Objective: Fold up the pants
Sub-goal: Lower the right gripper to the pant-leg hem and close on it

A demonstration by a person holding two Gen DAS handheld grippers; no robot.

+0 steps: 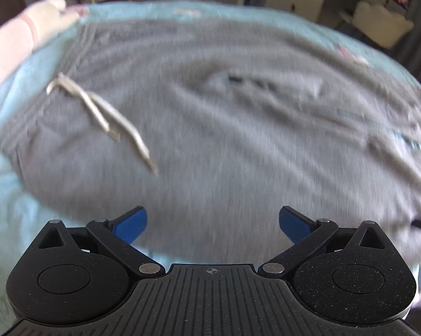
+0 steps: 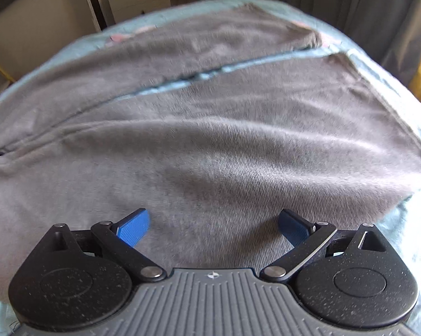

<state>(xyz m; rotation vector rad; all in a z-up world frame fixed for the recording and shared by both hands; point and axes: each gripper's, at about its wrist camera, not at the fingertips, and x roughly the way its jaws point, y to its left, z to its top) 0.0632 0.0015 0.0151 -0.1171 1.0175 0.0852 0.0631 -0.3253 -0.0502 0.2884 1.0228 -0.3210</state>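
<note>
Over on the far left, a hand in a pale sleeve rests at the corner of the waistband, up by the edge of the light blue bed. Next in, the pale drawstring trails loose across the grey pants, which lie flat and spread on the bed, not yet folded as far as I can judge. My left gripper hangs just above the near edge of the waist end, jaws spread wide, nothing between them; the view is smeared with blur, so fine detail is lost.

Moving right, my right gripper is spread wide too, empty, low over the near leg. From here the two legs run away ahead and to the right, the far leg parted from the near one by a thin strip of bed showing between them.

So the long axis runs left to right across me: waist by my left gripper, hems toward my right. The near side edge lies right under both grippers, and I reckon each takes its own end to carry the near leg over onto the far one.
</note>
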